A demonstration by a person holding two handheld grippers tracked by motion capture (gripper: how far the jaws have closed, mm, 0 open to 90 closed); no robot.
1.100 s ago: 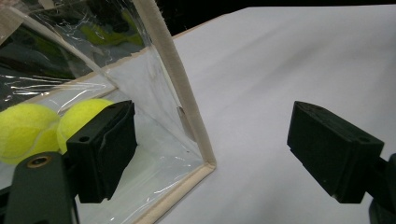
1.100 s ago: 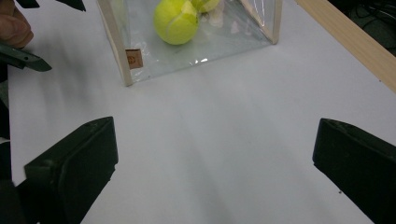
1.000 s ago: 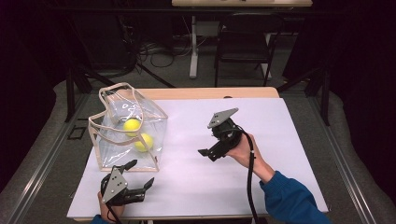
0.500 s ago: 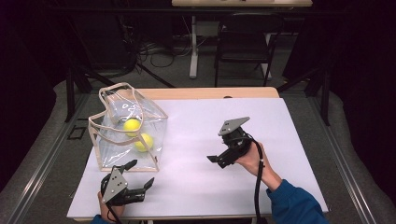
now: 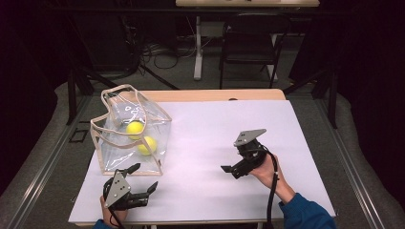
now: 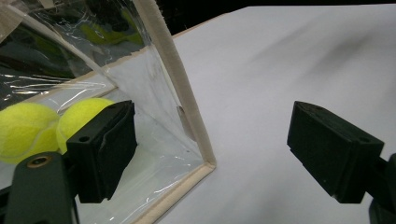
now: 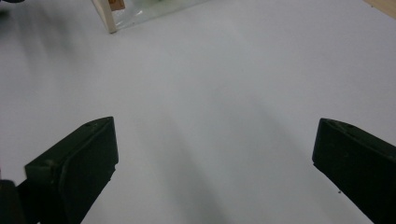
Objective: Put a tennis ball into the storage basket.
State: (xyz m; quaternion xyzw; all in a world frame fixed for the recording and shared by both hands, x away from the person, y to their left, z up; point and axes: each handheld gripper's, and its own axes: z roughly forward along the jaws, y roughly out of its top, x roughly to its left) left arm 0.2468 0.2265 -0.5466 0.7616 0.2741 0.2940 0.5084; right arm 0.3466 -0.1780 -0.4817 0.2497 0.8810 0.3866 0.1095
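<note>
While both tongs stand spread and hold nothing, the clear bag [image 5: 130, 136] sits upright on the white tabletop [image 5: 210, 143], far left. Contents: two yellow tennis balls [image 5: 141, 138], touching. Left tongs [image 5: 143, 179]: near edge, just beside the bag's front corner. Right tongs [image 5: 230, 169]: well apart from the bag, over bare tabletop.

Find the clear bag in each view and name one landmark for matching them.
High view: the bag stands upright at the table's left, two balls inside.
Left gripper view: its corner fills the upper left, balls behind the left jaw.
Right gripper view: its bottom corner shows at the top edge.
Shared landmark: the bag's cream edging.
</note>
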